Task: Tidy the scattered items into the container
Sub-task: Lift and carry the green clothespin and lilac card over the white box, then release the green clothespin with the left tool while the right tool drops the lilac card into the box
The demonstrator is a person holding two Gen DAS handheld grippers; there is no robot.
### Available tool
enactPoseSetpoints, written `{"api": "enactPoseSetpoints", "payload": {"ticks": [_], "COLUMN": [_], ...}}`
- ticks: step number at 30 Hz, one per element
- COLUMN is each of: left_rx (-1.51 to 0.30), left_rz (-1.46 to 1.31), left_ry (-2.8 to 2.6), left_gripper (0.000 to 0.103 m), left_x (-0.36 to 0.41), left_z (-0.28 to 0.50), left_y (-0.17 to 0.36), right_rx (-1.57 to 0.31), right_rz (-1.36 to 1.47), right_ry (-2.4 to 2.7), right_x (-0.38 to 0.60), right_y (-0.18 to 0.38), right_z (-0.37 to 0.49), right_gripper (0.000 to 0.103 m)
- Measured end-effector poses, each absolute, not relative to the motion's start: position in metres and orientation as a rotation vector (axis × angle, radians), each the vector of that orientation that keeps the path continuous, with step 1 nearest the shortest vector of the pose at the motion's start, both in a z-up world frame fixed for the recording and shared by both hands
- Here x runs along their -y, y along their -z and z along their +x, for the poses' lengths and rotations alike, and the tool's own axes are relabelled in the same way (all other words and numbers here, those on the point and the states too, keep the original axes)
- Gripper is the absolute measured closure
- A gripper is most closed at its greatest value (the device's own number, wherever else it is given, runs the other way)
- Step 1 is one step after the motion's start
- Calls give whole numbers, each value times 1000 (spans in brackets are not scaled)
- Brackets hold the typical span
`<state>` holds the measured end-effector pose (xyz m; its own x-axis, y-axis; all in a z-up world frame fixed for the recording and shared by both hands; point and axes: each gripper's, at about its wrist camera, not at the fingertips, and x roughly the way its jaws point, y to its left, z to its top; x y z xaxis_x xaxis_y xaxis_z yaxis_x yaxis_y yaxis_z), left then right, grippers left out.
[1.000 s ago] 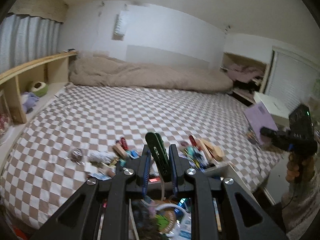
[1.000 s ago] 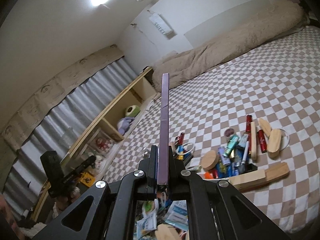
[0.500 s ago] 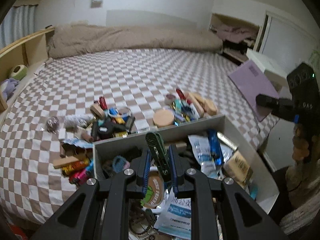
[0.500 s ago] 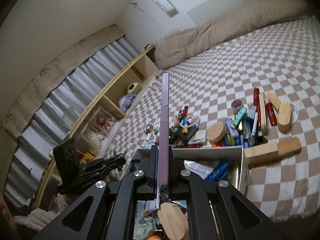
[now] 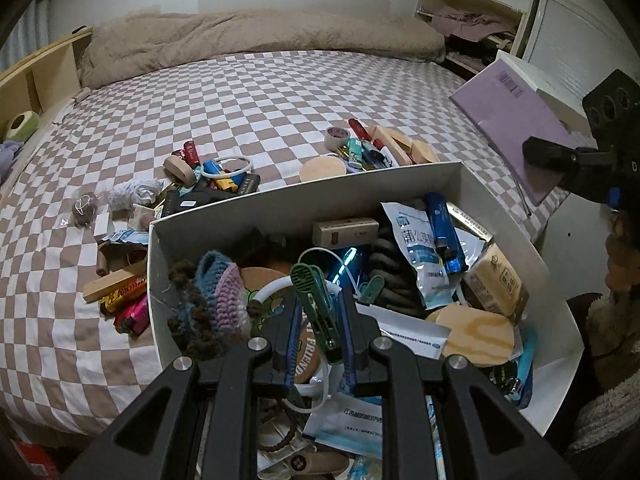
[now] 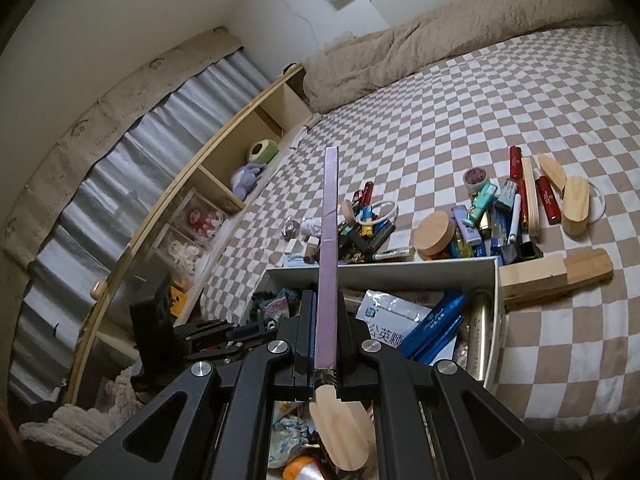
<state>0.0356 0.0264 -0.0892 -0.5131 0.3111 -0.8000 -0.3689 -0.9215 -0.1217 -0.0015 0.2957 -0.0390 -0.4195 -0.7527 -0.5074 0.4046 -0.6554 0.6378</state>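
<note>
- The left gripper [image 5: 320,320] has its jaws clamped on a green clothes peg [image 5: 316,308], which sticks up and forward from between them.
- That peg hangs above the near half of the white container [image 5: 520,240], over a white ring and a round cork coaster lying inside.
- The right gripper [image 6: 327,344] has its jaws pressed together on the thin edge of a purple flat box [image 6: 330,248], seen edge-on in its own view as a narrow upright strip.
- In the left wrist view the same purple flat box [image 5: 516,120] shows its broad face, tilted, to the right of the container and above the bed's edge.
- The container sits on the checked bed [image 5: 240,92] at its near edge and is already crowded: a knitted pouch [image 5: 216,292], a blue tube [image 5: 442,232], a white sachet with blue print [image 5: 416,248], a round wooden disc [image 5: 476,332] and a tan packet [image 5: 496,280] lie in it.
- Two heaps of scattered items lie on the bed just beyond the container's far wall: one to the left with a white ring [image 5: 230,166] and a roll of tape, one to the right with a wooden lid [image 5: 322,170], pens and lighters [image 6: 472,220].
- A wooden block [image 6: 556,272] lies on the bed touching the container's right wall in the right wrist view.
- A rolled beige duvet [image 5: 260,40] lies along the far side of the bed.
</note>
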Motion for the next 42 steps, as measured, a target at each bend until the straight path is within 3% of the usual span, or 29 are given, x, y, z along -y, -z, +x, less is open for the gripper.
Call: {"api": "enactPoseSetpoints", "payload": {"ticks": [2,3,4,17,29,36,39,42], "left_rx": [-110,-116,-110,-36,-6,9,18,17], "left_rz": [-1300,-1317,-1329,-1316,-1315,-1305,-1301,-1301], "left_ry": [-2431,-2435,-2438,-2443,-2427,-2436,-2441,-2442], "left_gripper": [73,49,33,32,32,32,32,32], "left_x": [-27,-27,-26,-17,-16,-11,-9,-9], "left_z": [35,35,35,36,38,38,37,38], "left_y": [93,96,97,93,93,90,89,89], "right_rx": [557,557,557,484,557,418,336,327], "right_rz": [1058,1063,1068,1212,1345,1335,1350,1336], "right_ry": [2097,2094,2093,2072,1931,2059,2133,2146], "right_x": [-293,-293,-292,-275,-259,-250,-251,-255], "right_y": [42,44,45,74,110,101,98,96], "right_z": [-1,-1,-1,-2,-4,1,2,4], "right_gripper": [96,96,96,96,96,96,87,48]}}
